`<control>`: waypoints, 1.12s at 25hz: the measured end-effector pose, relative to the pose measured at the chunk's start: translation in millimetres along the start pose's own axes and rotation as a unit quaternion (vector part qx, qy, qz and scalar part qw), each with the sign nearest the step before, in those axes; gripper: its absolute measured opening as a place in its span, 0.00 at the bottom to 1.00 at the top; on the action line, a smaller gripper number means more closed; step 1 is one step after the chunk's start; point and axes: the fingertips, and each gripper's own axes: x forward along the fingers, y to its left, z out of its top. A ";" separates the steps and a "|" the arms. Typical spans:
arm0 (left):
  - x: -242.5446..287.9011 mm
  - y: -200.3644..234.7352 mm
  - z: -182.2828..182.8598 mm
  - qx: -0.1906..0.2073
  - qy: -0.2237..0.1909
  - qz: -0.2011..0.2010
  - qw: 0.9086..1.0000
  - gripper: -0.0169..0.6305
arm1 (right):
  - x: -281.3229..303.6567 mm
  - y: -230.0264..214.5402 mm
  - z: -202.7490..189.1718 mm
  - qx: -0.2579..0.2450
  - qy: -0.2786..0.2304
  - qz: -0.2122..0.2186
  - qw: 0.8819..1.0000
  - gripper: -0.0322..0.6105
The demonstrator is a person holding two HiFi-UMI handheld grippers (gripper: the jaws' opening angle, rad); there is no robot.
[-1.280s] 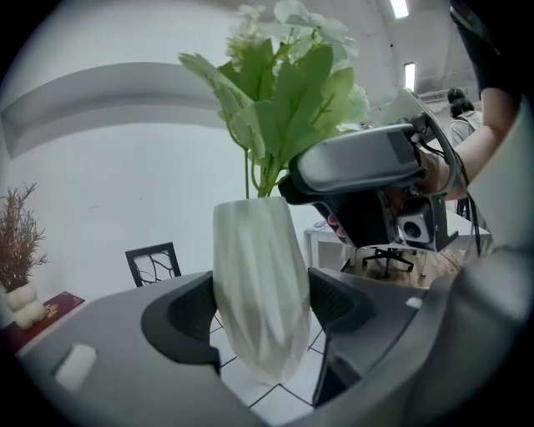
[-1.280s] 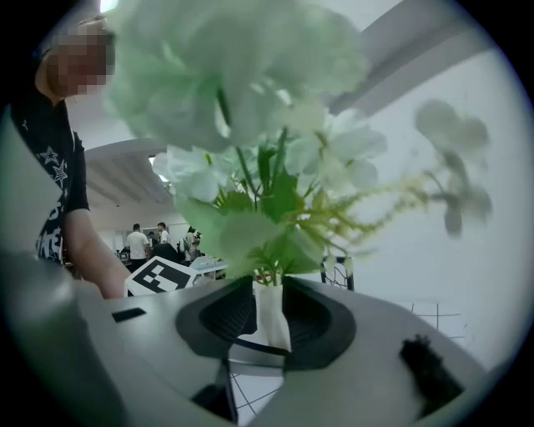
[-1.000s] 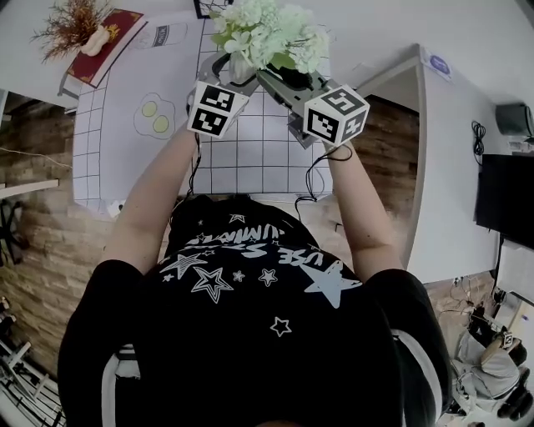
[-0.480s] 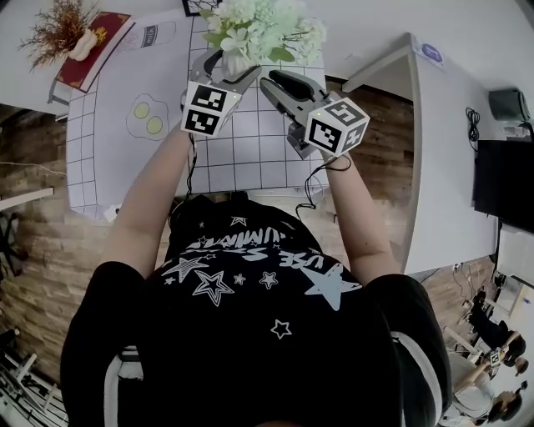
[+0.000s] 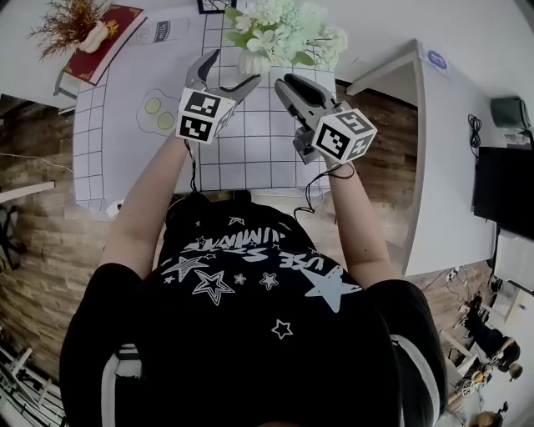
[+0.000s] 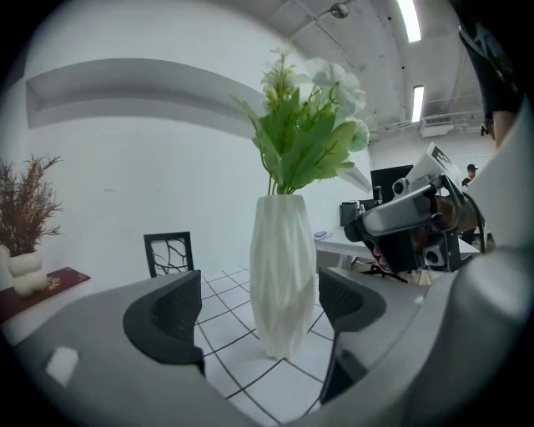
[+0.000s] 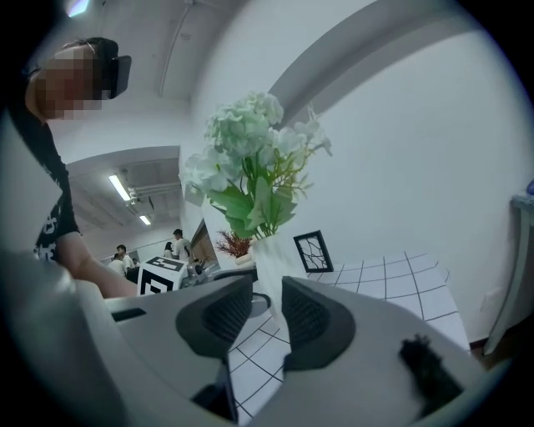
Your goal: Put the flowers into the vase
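Note:
A white ribbed vase [image 6: 284, 275] stands upright on the gridded mat [image 5: 250, 150], with pale green and white flowers [image 6: 304, 125] in its mouth. In the head view the vase [image 5: 254, 62] and flowers [image 5: 279, 29] sit at the top middle. My left gripper [image 6: 259, 308] faces the vase from just short of it. Its jaws are opening wide, and the pads [image 6: 167, 313] touch nothing. That left gripper [image 5: 227, 73] lies to the vase's left. My right gripper [image 5: 285, 82] hangs right of the vase. In its own view the right gripper [image 7: 267, 313] shows a narrow empty gap, and the flowers [image 7: 254, 167] stand behind it.
A red book [image 5: 104, 33] with a dried plant [image 5: 71, 21] in a small pot lies at the back left. Fried-egg prints [image 5: 154, 113] mark the mat. A black patterned frame [image 6: 171, 250] leans behind the vase. A white desk [image 5: 450, 150] and a dark monitor [image 5: 505, 196] stand to the right.
The left gripper has let go of the vase, drawn back to the left and spread its jaws wider. The right gripper has come away from under the flowers and now holds still.

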 end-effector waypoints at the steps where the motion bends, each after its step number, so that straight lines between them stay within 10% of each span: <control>1: -8.9 5.1 -1.0 -0.002 -0.001 0.006 1.000 0.70 | 2.0 2.3 -0.1 0.002 -0.001 -0.002 1.000 0.23; 9: -100.2 42.9 -27.4 -0.125 0.025 -0.019 0.992 0.63 | 49.6 53.1 -14.9 0.022 -0.009 0.001 1.000 0.20; 28: -288.8 178.7 -37.0 -0.153 -0.068 -0.013 0.986 0.06 | 170.7 194.2 -51.5 0.010 -0.006 -0.047 0.999 0.19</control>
